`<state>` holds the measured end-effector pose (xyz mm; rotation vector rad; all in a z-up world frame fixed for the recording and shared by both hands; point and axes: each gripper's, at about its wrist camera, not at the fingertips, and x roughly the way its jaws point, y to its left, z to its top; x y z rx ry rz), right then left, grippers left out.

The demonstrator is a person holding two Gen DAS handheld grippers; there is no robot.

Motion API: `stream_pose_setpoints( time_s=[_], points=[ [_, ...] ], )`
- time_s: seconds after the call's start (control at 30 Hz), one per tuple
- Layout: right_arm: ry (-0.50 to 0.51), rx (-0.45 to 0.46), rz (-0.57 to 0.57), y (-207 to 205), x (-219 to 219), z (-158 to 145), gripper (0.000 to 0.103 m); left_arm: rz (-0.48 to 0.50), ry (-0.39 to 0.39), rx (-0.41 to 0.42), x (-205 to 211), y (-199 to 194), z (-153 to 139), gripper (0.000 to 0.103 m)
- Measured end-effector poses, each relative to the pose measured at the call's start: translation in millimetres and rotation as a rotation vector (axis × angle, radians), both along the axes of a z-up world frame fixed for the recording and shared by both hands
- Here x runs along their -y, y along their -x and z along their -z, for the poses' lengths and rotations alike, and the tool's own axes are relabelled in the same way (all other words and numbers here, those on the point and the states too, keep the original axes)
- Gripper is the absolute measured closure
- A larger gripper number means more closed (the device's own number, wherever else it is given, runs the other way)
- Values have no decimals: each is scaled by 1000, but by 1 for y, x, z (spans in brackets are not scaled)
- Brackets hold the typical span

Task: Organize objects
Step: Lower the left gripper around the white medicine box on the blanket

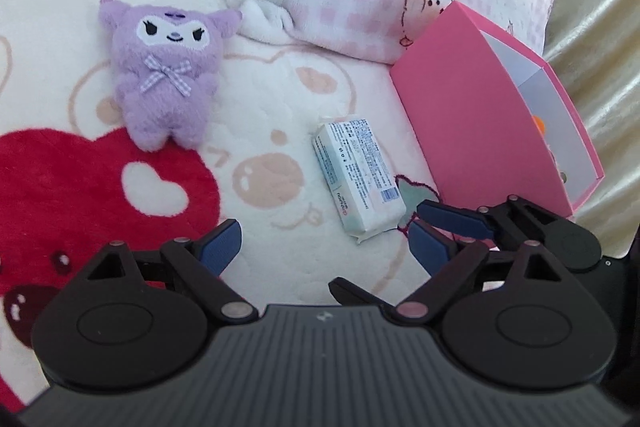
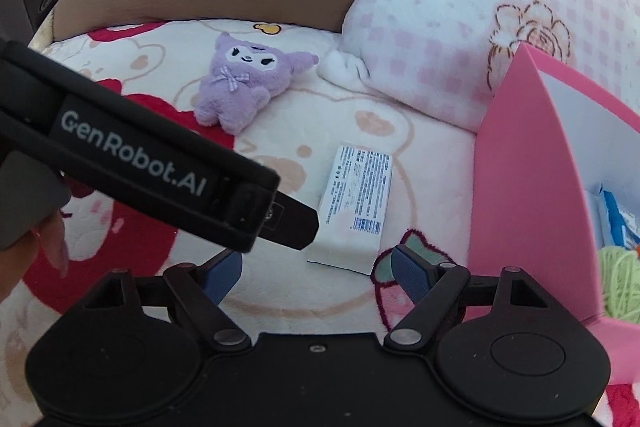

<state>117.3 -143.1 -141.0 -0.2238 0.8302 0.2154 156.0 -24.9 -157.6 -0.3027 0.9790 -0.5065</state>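
Both your hand-held grippers are released and hold nothing: the left hand-held gripper [image 1: 324,243] and the right hand-held gripper [image 2: 316,267] hover with fingers spread over the blanket [image 1: 280,99]. The tissue pack [image 1: 356,175] lies just beyond them, the pink box [image 1: 472,131] to its right. The purple plush toy [image 1: 168,67] lies far left.

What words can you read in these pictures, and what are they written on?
"GenRobot.AI": white letters on the side of the black left gripper, seen from the right wrist camera.
White tissue pack: lots of tiny print, a barcode and a red brand word along one edge, all too small and blurred to read.
Purple plush toy, pink box and blanket: pictures only, no words.
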Motion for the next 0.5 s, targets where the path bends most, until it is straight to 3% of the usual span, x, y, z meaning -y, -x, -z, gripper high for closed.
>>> stream_pose_setpoints(
  time_s=[0.1, 0.37, 0.4, 0.5],
  points=[
    [9, -8, 5, -4, 1, 5, 22, 11, 52, -10, -1, 0, 7, 27],
    [-72, -13, 47, -17, 9, 18, 25, 13, 70, 29, 1, 0, 14, 29],
    [-75, -10, 45, -17, 9, 19, 27, 16, 62, 35, 3, 0, 15, 35],
    [-67, -3, 25, -17, 8, 19, 38, 5, 57, 35, 5, -1, 18, 40]
  ],
)
